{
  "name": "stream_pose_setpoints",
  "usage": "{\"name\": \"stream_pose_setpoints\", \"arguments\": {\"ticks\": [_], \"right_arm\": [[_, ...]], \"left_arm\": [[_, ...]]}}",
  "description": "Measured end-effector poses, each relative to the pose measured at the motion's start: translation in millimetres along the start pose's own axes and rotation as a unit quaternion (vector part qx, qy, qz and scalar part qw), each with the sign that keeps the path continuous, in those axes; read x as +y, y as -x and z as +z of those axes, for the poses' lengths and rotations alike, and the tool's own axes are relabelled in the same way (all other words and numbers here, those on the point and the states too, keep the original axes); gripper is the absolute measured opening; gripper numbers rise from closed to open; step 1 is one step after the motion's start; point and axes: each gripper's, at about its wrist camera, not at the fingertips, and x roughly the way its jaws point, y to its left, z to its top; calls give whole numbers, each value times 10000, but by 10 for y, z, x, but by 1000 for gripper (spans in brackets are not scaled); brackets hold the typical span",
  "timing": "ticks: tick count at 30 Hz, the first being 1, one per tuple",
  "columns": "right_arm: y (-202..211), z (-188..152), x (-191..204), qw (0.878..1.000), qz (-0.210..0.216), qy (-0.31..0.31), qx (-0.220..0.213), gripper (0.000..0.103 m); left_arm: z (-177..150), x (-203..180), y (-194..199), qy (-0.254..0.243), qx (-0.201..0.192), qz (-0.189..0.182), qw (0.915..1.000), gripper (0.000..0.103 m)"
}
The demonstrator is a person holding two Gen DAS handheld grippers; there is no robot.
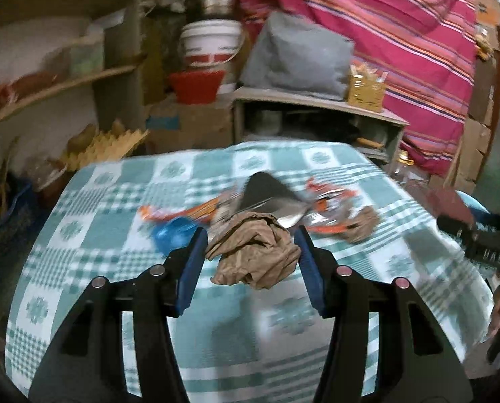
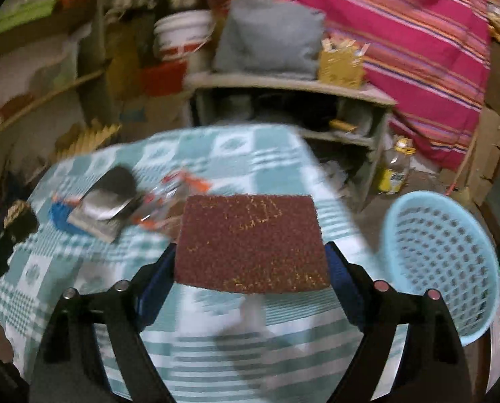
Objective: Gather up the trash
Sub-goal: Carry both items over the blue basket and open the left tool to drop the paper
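Gripping brown paper [image 1: 255,255] (crumpled), left hand-held gripper [image 1: 250,245] above tablecloth [image 1: 92,228].

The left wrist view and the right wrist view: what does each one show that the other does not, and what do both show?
Only the left wrist view shows the crumpled brown paper between the left gripper fingers. Only the right wrist view shows the light blue basket beside the table, and clearly shows the reddish-brown sheet in the right gripper. Both show the checked tablecloth, the orange wrappers and the grey cushion.
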Motion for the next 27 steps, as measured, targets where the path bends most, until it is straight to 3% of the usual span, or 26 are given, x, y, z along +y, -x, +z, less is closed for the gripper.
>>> {"name": "stream_pose_setpoints", "arguments": {"ticks": [13, 18, 27], "right_arm": [[420, 72, -1812, 9912, -1102, -514, -521, 84], [450, -74, -2419, 9857, -1197, -1086, -486, 84], [445, -176, -2744, 9807, -1476, -1178, -504, 84]], "left_arm": [[250, -1533, -210, -463, -190, -947, 9942, 53], [255, -2200, -299, -730, -178, -1324, 9883, 53], [246, -3194, -536, -1102, -78, -1797, 9775, 53]]}}
